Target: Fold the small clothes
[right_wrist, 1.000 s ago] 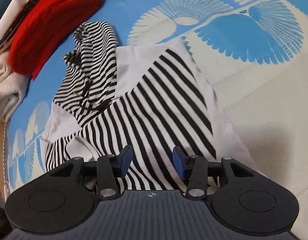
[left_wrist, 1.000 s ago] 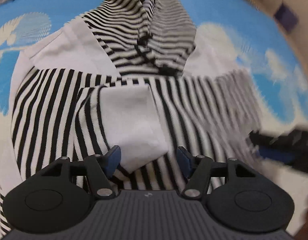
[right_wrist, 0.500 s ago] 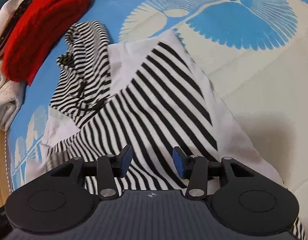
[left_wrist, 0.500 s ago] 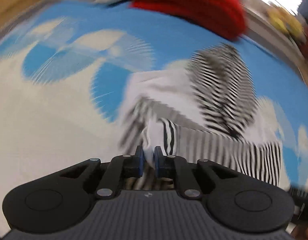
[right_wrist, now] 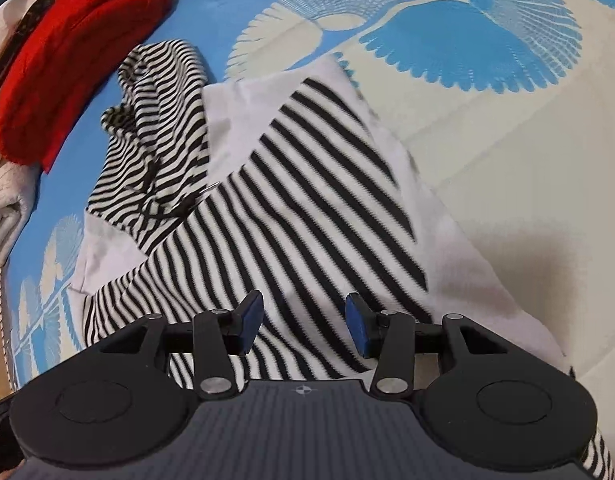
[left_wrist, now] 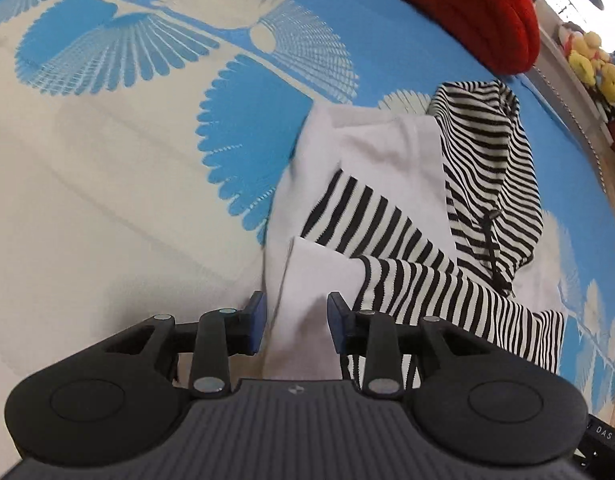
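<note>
A blue and cream bedspread (left_wrist: pixel 107 184) printed with fan shapes is lying under everything, stretching away ahead and to both sides of each claw. On it, a small black-and-white striped hoodie (right_wrist: pixel 291 208) with white panels is lying partly folded, filling the space directly ahead of the right claw and running beneath it; in the left wrist view the same hoodie (left_wrist: pixel 411 208) is sitting ahead and to the right of the left claw. Its striped hood (left_wrist: pixel 491 168) is lying far ahead on the right of the left claw, with a dark drawstring trailing down it, and ahead to the left of the right claw. A red folded garment (right_wrist: pixel 67 60) is resting well beyond the hood, at the far left of the right claw's view, beside some pale clothes. The hoodie's white cuff (left_wrist: pixel 307 280) is lying just ahead of the left gripper (left_wrist: pixel 295 322), reaching down between its blue pads; those jaws are opening, and the pads are standing clear of the cloth on either side. The right gripper (right_wrist: pixel 303 322) is hovering over the striped body with its jaws standing about half apart, gripping nothing.
</note>
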Demonstrator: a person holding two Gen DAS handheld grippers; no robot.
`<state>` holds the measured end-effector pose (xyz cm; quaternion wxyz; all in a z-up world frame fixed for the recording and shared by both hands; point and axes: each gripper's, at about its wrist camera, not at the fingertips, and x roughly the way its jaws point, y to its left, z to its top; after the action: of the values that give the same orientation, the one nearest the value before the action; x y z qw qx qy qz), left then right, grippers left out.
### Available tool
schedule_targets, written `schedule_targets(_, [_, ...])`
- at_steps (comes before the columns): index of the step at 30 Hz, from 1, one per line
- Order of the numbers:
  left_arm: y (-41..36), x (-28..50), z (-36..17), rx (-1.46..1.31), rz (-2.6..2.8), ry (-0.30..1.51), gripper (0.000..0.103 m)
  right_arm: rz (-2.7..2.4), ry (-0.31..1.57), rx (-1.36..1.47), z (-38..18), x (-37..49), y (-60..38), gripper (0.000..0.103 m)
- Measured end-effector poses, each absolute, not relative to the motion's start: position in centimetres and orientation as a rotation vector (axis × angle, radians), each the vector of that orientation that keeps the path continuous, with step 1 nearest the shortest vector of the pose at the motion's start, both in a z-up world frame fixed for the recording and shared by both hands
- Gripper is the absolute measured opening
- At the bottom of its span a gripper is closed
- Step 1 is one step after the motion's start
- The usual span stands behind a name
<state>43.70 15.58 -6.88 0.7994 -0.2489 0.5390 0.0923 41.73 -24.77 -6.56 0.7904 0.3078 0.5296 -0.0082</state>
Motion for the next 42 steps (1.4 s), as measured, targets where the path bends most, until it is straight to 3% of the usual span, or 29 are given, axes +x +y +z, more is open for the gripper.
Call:
schedule_targets(2, [15.1,43.9,-7.5,-0.502,0.187,1.172,0.035,-0.005,1.151,0.658,-6.7,41.9,-24.4,0.048])
schedule_targets(3, [14.8,44.0,-7.5,-0.482,0.184,1.176,0.029,-0.004,1.155,0.659,-6.8,41.9,-24.3,0.048])
schedule_targets(4, [14.5,44.0,-7.3,-0.459,0.181,1.170,0.007,-0.006,1.161,0.662,-7.0,41.9,-24.3,0.048])
schedule_targets(11, [12.5,43.0,-1.9,-0.287,0.225,0.967,0.004,-0.045,1.167,0.668,-7.7,42.1,-24.8,0.047])
schedule_targets(14, [12.9,43.6,-4.4,-0.317,0.266,1.117,0.006,-0.066,1.168,0.663,-8.0,42.0,-25.1,0.047])
schedule_targets(17, [12.2,43.1,-3.5,-0.296,0.255,1.073,0.007,-0.101,1.172,0.659,-8.3,41.9,-25.7,0.048])
schedule_targets(20, [10.5,43.0,-2.5,-0.261,0.126,1.023,0.024,-0.109,1.164,0.651,-8.2,41.8,-26.0,0.048])
schedule_targets(25, [10.3,43.5,-8.2,-0.379,0.078,1.289,0.027,-0.143,1.185,0.614,-9.1,41.7,-26.5,0.044])
schedule_targets(29, [9.2,43.4,-6.2,-0.249,0.080,1.197,0.028,-0.159,1.170,0.614,-8.3,41.6,-26.3,0.045])
schedule_targets(32, [9.0,43.7,-5.4,-0.266,0.038,1.146,0.044,-0.122,1.110,0.573,-6.7,41.8,-25.7,0.048])
schedule_targets(36, [8.8,44.1,-8.9,-0.277,0.097,1.290,0.044,-0.048,1.140,0.522,-7.1,42.4,-25.2,0.056])
schedule_targets(39, [8.2,44.3,-7.5,-0.233,0.103,1.225,0.044,-0.047,1.201,0.516,-8.1,42.4,-25.4,0.056])
schedule_targets(42, [7.4,44.3,-5.4,-0.216,0.082,1.088,0.044,-0.025,1.140,0.459,-6.3,42.2,-25.3,0.056])
